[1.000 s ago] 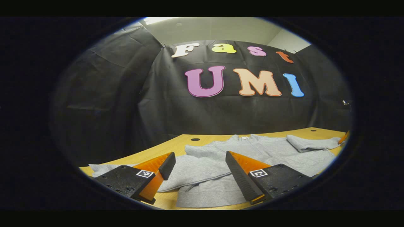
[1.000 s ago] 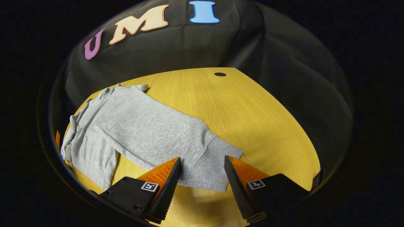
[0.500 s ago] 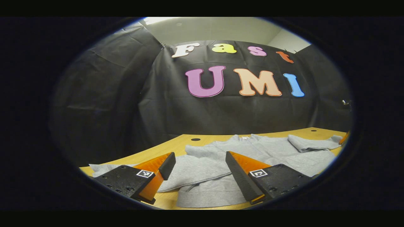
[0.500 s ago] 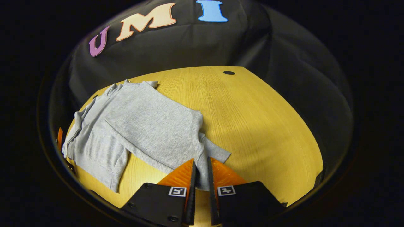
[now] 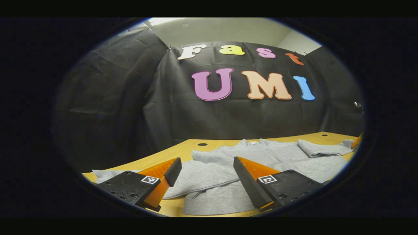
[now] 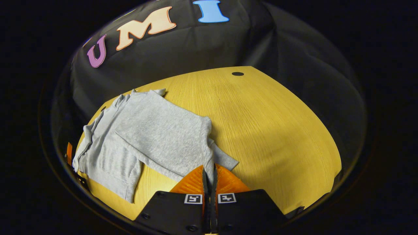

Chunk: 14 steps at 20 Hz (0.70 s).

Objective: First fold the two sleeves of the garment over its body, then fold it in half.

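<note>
Right gripper view, right tool (image 6: 209, 178) pinching grey garment (image 6: 156, 130) sleeve (table (image 6: 277, 130)), left tool (image 5: 204, 171) wide open

- The bench (image 6: 277, 124) lies bare and wide to the right of the grey garment (image 6: 153, 130) in the right gripper view, with open passage up to the booth's black wall (image 6: 294, 65).
- The right tongs (image 6: 209, 173) sit pinched on the garment's sleeve end, occupying the near edge there.
- In the left gripper view the left tongs (image 5: 205, 169) stand spread wide just above the garment, cloth showing through the gap between them.
- A strip of bare bench runs behind the garment toward the wall.
</note>
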Tool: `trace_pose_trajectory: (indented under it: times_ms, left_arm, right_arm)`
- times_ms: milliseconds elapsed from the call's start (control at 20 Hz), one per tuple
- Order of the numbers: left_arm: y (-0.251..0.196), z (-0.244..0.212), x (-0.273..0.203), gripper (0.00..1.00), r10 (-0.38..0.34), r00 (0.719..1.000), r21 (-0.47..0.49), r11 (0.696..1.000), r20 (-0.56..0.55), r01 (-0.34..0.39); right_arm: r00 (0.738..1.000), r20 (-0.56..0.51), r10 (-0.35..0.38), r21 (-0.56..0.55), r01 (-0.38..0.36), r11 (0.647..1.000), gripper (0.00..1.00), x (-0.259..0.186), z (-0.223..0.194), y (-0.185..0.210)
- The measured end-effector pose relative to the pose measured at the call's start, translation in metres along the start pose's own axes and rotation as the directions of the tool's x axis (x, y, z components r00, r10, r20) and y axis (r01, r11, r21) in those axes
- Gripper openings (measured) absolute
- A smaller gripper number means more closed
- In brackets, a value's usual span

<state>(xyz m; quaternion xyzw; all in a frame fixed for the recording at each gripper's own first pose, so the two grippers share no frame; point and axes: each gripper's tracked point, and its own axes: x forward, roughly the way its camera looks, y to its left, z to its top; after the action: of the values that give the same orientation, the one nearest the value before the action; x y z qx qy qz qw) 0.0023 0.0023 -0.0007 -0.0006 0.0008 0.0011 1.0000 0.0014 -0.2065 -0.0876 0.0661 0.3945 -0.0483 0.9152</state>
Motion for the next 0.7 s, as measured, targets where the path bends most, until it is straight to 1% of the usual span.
trace_pose_trajectory:
  times_ms: [150, 300, 450, 550, 700]
  left_arm:
    - [0.001, 0.000, -0.001, 0.94, 0.000, 1.000, -0.001, 1.000, 0.000, 0.000]
    - [0.000, 0.000, -0.001, 0.94, -0.001, 1.000, -0.001, 1.000, -0.001, 0.001]
    - [0.000, 0.001, -0.001, 0.93, -0.001, 1.000, 0.000, 1.000, -0.001, 0.001]
    - [-0.001, 0.001, 0.000, 0.93, -0.001, 1.000, 0.000, 1.000, -0.001, 0.001]
    - [0.001, 0.000, -0.001, 0.94, -0.001, 1.000, 0.000, 1.000, -0.001, 0.001]
  right_arm:
    - [0.997, 0.051, 0.057, -0.001, -0.057, 0.998, 0.02, -0.011, 0.031, 0.026]
    - [0.985, 0.113, 0.133, -0.025, -0.131, 0.991, 0.02, -0.027, 0.072, 0.069]
    - [0.964, 0.167, 0.206, -0.076, -0.196, 0.978, 0.02, -0.040, 0.107, 0.117]
    - [0.950, 0.181, 0.254, -0.115, -0.237, 0.965, 0.03, -0.044, 0.124, 0.153]
    - [0.919, 0.180, 0.350, -0.177, -0.320, 0.931, 0.03, -0.049, 0.138, 0.222]
